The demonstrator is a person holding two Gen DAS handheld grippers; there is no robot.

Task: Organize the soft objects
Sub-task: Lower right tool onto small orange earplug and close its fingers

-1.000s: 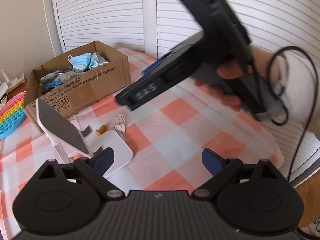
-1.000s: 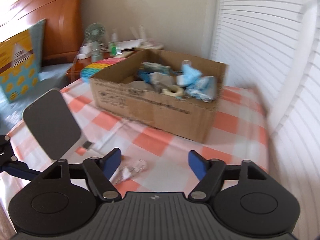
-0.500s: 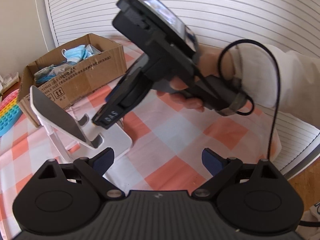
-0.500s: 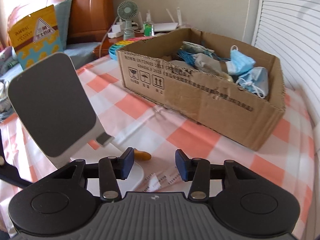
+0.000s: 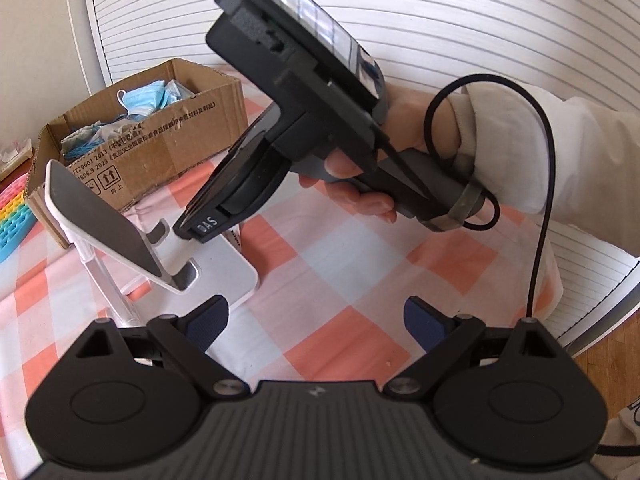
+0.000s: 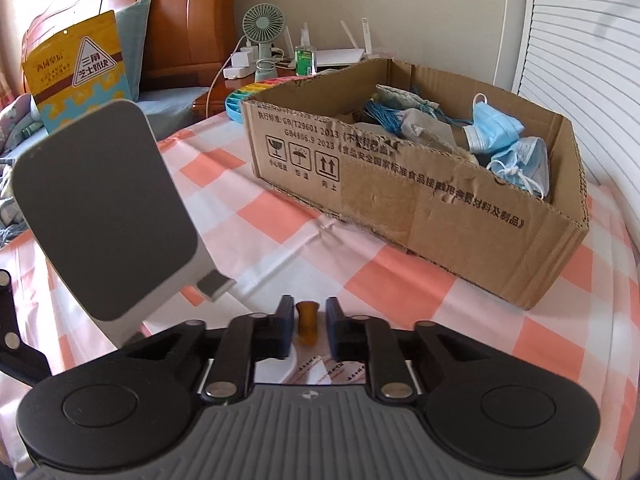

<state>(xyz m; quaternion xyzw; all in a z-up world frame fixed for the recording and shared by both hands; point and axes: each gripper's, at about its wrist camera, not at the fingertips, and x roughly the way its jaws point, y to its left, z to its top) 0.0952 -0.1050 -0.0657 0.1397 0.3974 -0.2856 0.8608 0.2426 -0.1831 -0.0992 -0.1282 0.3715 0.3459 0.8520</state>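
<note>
A small amber rubber piece [image 6: 307,320] stands on the checked tablecloth [image 6: 400,272] by the foot of a white phone stand [image 6: 104,236]. My right gripper [image 6: 309,320] is shut on it, one blue pad against each side. In the left wrist view the right gripper [image 5: 198,232] points down at the stand's base [image 5: 224,268], held by a hand in a white sleeve. A cardboard box [image 6: 440,216] behind holds blue face masks [image 6: 516,148] and grey cloth pieces. My left gripper [image 5: 316,320] hovers open over the cloth with nothing between its fingers.
Small paper sachets [image 6: 320,370] lie under the right gripper. A rainbow silicone mat [image 5: 12,216] sits left of the box. A fan [image 6: 262,28], bottle and router stand on a bedside table behind. White shutters [image 5: 480,40] run along the table's far side.
The right gripper came down toward the stand's base and its jaws went from wide apart to closed on the amber piece. The left gripper stayed put.
</note>
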